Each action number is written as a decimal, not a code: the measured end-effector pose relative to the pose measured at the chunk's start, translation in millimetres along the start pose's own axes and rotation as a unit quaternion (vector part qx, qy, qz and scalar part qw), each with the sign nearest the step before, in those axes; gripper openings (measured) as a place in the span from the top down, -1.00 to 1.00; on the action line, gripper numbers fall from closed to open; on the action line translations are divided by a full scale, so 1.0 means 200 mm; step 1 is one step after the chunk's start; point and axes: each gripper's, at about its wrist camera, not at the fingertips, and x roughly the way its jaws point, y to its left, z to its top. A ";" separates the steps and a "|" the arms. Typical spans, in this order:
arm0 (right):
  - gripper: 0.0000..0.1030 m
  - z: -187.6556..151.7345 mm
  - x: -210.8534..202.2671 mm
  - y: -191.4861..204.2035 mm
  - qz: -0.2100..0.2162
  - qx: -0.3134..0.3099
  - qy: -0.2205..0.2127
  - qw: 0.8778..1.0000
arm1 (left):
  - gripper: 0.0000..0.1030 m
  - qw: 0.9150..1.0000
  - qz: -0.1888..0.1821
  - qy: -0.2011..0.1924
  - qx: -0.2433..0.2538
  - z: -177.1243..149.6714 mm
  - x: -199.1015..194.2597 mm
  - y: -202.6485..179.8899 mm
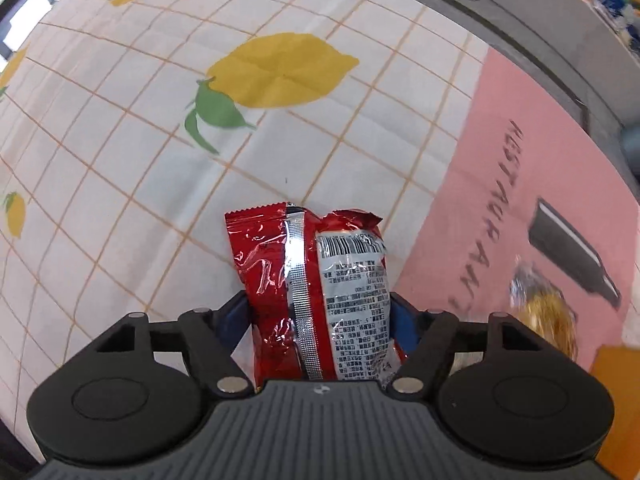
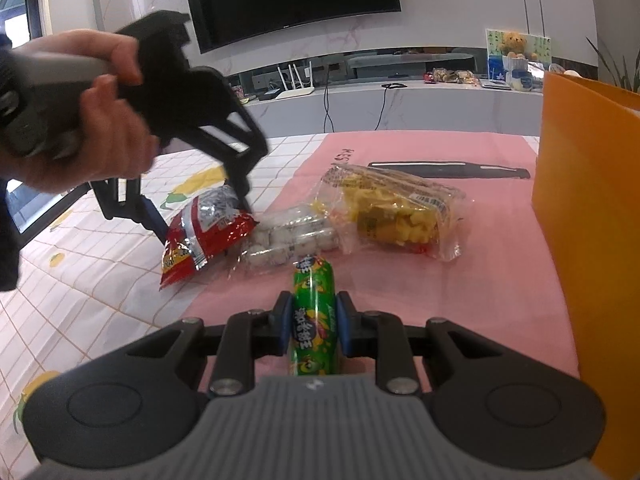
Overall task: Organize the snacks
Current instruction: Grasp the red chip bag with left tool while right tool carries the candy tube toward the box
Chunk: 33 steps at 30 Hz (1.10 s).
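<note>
- The left gripper (image 1: 320, 312) points down at the worktop (image 1: 120, 184); a red snack bag (image 1: 304, 280) sits between its 2 blue pads; the pads are at the bag's sides and seem to touch it, with the jaws about half way apart; from the right wrist view the far end of the bag rests on the worktop and the near end tips up.
- A hand (image 2: 92, 120) holds the left gripper's grey handle; it is up and to the left of the right gripper.
- The right gripper (image 2: 314, 322) is squeezed tight on a green candy tube (image 2: 314, 312); the tube lies along the jaws, and its far end sticks out past the pads, over the pink mat (image 2: 480, 280).
- Just past the tip of the green candy tube lies a clear pack of white round sweets (image 2: 288, 240); the red snack bag touches its left end.
- Ahead and a bit right of the right gripper is a clear bag of yellow snacks (image 2: 396, 212); it lies partly on the pack of white sweets.
- Far ahead of the right gripper, a black flat thing (image 2: 448, 170) lies on the pink mat; what it is I cannot tell.
- An orange box (image 2: 592, 240) stands to the right of the right gripper, at the mat's edge.
- The worktop has a white cloth with lemon pictures (image 1: 280, 70); 1 big lemon is ahead of the left gripper, past the red snack bag.
</note>
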 end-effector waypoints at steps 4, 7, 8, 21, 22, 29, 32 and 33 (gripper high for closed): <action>0.60 0.00 0.00 0.01 -0.005 -0.007 0.000 1.000 | -0.54 0.999 -0.051 0.001 -0.018 -0.10 -0.05 0.14; 0.60 0.00 0.00 0.03 -0.013 -0.013 -0.002 1.000 | -0.54 0.995 -0.092 -0.023 -0.006 -0.18 -0.12 0.22; 0.61 0.00 -0.02 0.04 -0.014 -0.012 -0.004 1.000 | -0.54 0.994 -0.104 -0.034 0.004 -0.20 -0.15 0.23; 0.61 0.12 -0.33 0.10 0.006 0.003 -0.088 0.996 | -0.54 0.967 -0.193 -0.159 0.046 -0.60 -0.63 0.45; 0.61 0.14 -0.37 0.11 0.010 0.002 -0.096 0.995 | -0.54 0.964 -0.201 -0.165 0.049 -0.63 -0.67 0.45; 0.61 0.27 -0.72 0.04 0.018 0.028 -0.153 0.988 | -0.54 0.939 -0.264 -0.202 0.088 -0.78 -0.88 0.38; 0.61 0.32 -0.91 -0.12 0.001 0.057 -0.168 0.984 | -0.54 0.929 -0.287 -0.203 0.115 -0.82 -0.93 0.28; 0.61 0.33 -0.98 -0.20 -0.014 0.074 -0.173 0.982 | -0.54 0.925 -0.297 -0.199 0.125 -0.83 -0.94 0.23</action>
